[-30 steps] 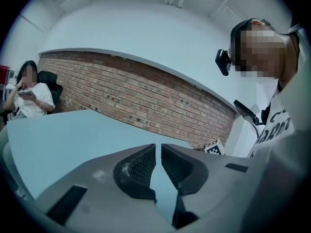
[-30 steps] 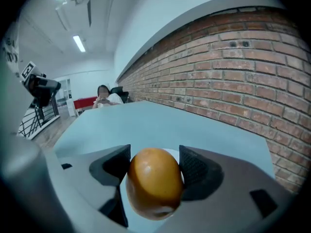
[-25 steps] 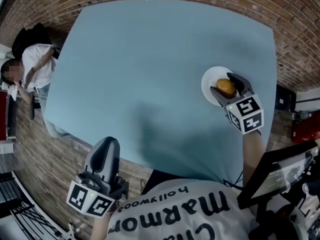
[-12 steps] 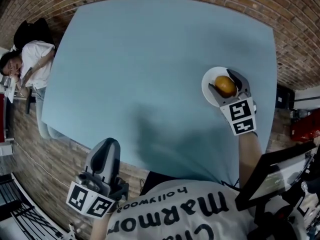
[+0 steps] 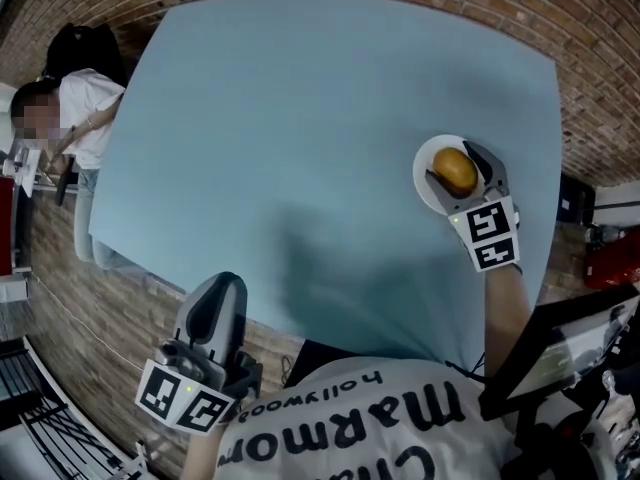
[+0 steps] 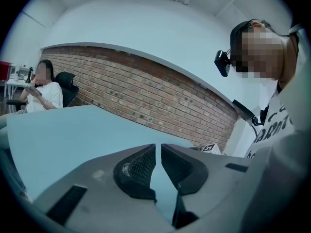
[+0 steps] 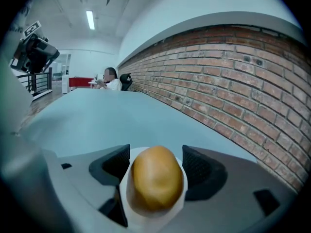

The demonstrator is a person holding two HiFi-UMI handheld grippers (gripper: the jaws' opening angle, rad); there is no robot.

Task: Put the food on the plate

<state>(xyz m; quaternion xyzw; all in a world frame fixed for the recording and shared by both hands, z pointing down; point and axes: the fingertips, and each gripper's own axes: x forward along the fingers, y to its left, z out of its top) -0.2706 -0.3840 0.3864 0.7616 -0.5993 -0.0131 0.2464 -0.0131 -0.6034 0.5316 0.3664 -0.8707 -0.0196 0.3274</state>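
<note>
A golden-brown bun lies on a small white plate near the right edge of the light-blue table. My right gripper reaches over the plate from the near side, a jaw on either side of the bun. In the right gripper view the bun fills the space between the pads, with thin strips of the plate showing beside it. My left gripper hangs off the table's near-left edge. In the left gripper view, the left gripper has its jaws nearly together with nothing between them.
A seated person in a white shirt is beyond the table's far-left side. A dark screen on a stand sits at my right. Brick surfaces surround the table.
My right gripper has swung from a slant to straighter over the plate and shifted slightly right. The bun has stayed between its jaws over the plate. The left gripper has barely moved.
</note>
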